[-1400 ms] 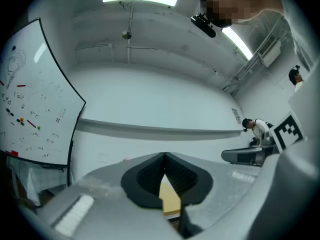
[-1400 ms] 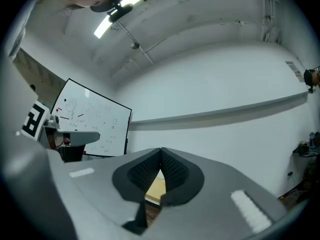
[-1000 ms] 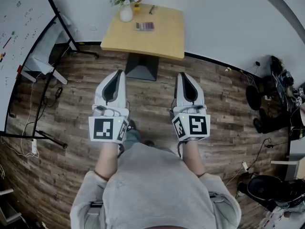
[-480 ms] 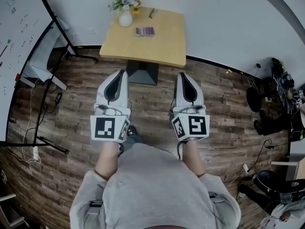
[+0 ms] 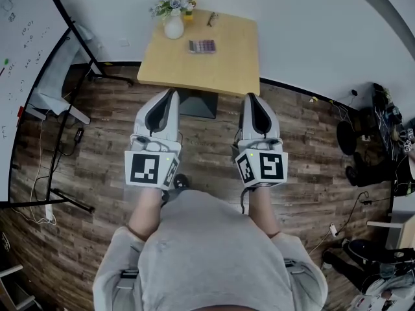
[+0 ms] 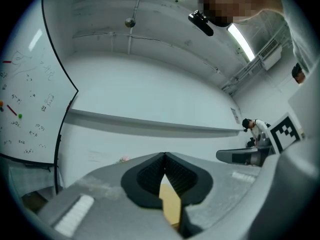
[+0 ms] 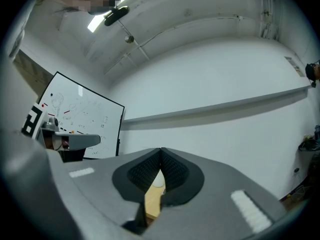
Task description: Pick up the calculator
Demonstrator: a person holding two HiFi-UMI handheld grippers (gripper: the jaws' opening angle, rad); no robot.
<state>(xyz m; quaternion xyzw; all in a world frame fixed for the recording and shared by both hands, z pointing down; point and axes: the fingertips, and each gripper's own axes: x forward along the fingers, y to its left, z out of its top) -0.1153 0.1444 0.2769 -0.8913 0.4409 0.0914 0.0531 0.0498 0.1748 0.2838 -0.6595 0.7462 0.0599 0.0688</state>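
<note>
Approach seems in hand: calculator [image 5: 202, 46] lies on the desk [image 5: 227, 67] near a flower vase [image 5: 174, 26], well ahead of left gripper [image 5: 172, 94] and right gripper [image 5: 252, 98], both with jaws closed and empty. Next: close in, open one.

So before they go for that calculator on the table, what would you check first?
1. Calculator in sight: ok, the calculator lies flat on the table.
2. Room around it: ok, the vase stands apart from it.
3. Within reach: not ok, the left gripper and right gripper are only about at the table's near edge, and the calculator lies farther back.
4. Jaws open to grasp: not ok, both are shut.
5. Grippers empty: ok, neither holds anything.
</note>
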